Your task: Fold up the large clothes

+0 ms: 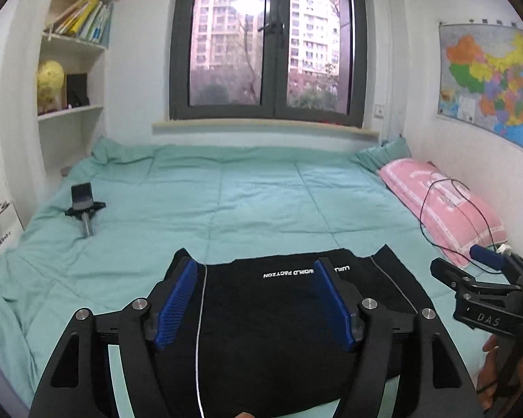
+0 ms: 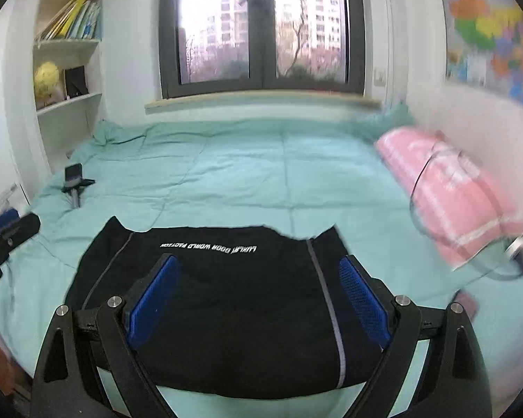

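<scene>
A black garment (image 1: 261, 320) with white lettering and thin grey stripes lies folded flat on the teal bed (image 1: 226, 202) near its front edge; it also shows in the right wrist view (image 2: 233, 299). My left gripper (image 1: 254, 271) is open and empty, held above the garment's middle. My right gripper (image 2: 258, 268) is open and empty, also above the garment. The right gripper shows at the right edge of the left wrist view (image 1: 484, 289). The left gripper shows at the left edge of the right wrist view (image 2: 3, 237).
A pink pillow (image 1: 442, 209) with a black cable across it lies at the bed's right side by the wall. A phone on a small stand (image 1: 83, 205) sits on the bed's left side. Bookshelves (image 1: 73, 69) stand at the left, a window (image 1: 268, 45) behind.
</scene>
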The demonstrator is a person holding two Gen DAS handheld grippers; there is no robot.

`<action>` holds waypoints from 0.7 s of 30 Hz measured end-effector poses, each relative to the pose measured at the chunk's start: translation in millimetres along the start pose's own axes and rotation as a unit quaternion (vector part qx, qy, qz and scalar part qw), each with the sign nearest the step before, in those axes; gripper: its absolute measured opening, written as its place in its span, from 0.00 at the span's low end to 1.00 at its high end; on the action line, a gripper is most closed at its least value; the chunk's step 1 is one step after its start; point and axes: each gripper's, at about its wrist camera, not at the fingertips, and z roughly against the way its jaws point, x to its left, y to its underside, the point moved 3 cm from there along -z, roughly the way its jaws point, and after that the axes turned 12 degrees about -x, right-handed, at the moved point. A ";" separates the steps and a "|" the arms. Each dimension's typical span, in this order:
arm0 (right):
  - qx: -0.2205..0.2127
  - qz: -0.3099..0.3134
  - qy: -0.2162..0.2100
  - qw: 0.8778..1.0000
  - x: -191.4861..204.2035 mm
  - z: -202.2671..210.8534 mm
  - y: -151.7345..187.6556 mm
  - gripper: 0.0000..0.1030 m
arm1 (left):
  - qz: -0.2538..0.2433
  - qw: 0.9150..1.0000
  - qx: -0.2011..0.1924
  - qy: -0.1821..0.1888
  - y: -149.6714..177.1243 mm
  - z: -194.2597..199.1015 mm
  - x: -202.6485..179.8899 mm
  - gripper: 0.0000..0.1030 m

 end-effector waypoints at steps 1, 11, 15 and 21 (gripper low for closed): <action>-0.002 0.001 -0.002 1.000 2.3 2.8 -0.9 0.92 | 0.001 1.000 -0.001 0.002 2.1 2.5 -1.1 0.69; 0.043 -0.028 -0.036 0.998 13.7 -13.3 22.4 0.92 | 0.011 0.999 0.019 0.024 21.3 -11.0 -11.9 0.69; 0.055 -0.030 -0.031 0.998 14.0 -23.7 29.1 0.92 | 0.012 0.999 0.029 0.034 26.5 -15.9 -15.5 0.69; 0.068 -0.048 -0.040 0.996 10.0 -32.4 35.1 0.92 | 0.002 0.999 0.034 0.023 31.9 -20.4 -20.6 0.69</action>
